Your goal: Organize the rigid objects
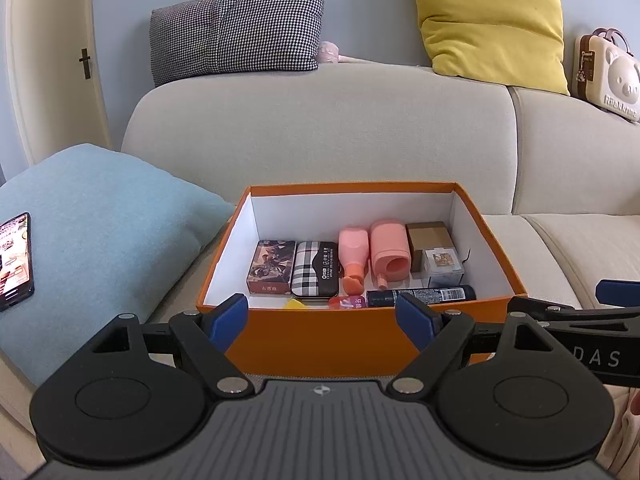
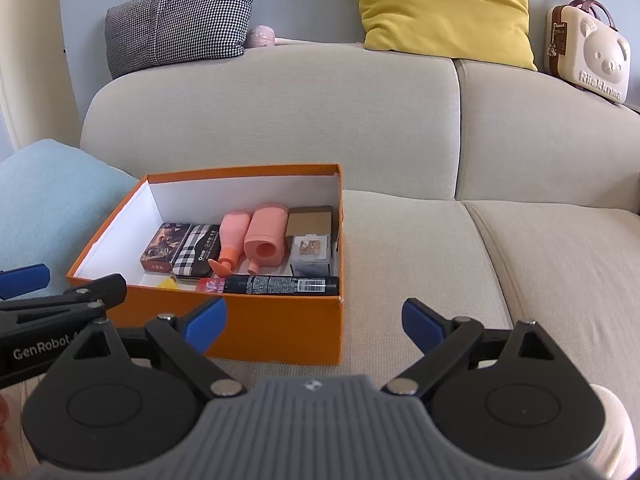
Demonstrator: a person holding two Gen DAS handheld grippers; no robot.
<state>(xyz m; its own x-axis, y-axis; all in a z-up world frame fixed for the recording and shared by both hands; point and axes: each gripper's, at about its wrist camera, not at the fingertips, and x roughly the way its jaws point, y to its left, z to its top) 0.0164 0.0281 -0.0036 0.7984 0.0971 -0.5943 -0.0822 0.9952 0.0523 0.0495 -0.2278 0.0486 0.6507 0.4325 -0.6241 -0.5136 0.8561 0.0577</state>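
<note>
while my left gripper (image 1: 320, 312) and right gripper (image 2: 314, 322) hang spread wide and empty before the orange box (image 2: 276, 320) on the sofa (image 2: 440, 260), the items already lie inside; i fear nudging its light wall; the black can (image 2: 280, 285) could roll.

right hand-held gripper (image 2: 314, 326): spread wide, holding nothing | orange box (image 2: 256, 320): on sofa (image 2: 480, 260), items inside
</note>
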